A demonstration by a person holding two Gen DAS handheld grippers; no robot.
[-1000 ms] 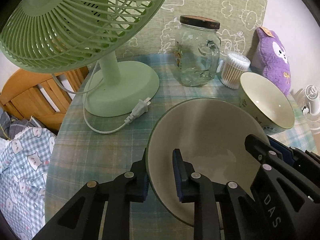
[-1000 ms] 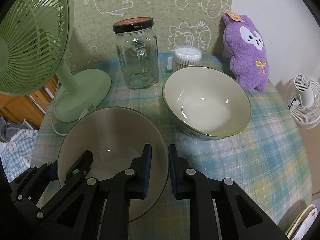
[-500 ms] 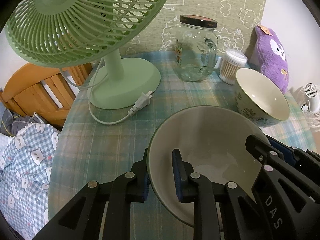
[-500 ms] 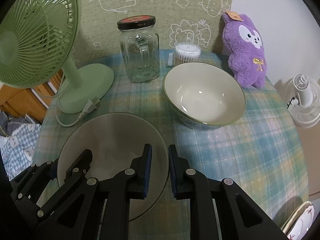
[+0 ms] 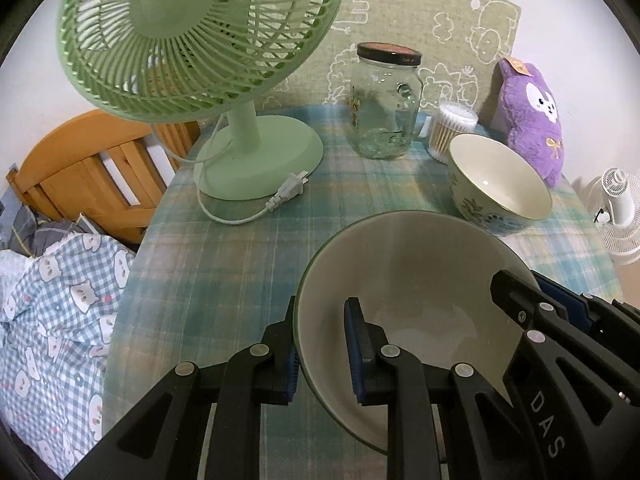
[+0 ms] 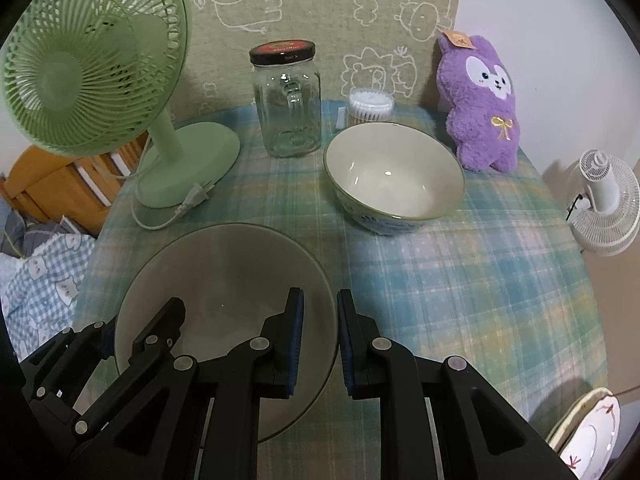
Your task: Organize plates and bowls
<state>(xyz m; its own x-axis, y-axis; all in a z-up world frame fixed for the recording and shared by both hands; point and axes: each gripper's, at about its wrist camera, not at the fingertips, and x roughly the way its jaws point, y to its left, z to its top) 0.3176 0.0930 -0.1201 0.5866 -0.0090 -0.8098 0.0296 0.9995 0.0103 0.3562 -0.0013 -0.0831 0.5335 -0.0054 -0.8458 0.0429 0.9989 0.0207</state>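
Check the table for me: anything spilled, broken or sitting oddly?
Nothing spilled or broken. One oddity: the green fan is unplugged, its plug and cord lying loose on the tablecloth near the held bowl. The second bowl sits upright.

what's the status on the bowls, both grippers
Left hand-held gripper and right hand-held gripper shut on near bowl rim, opposite sides. Second bowl on table. Nothing between them.
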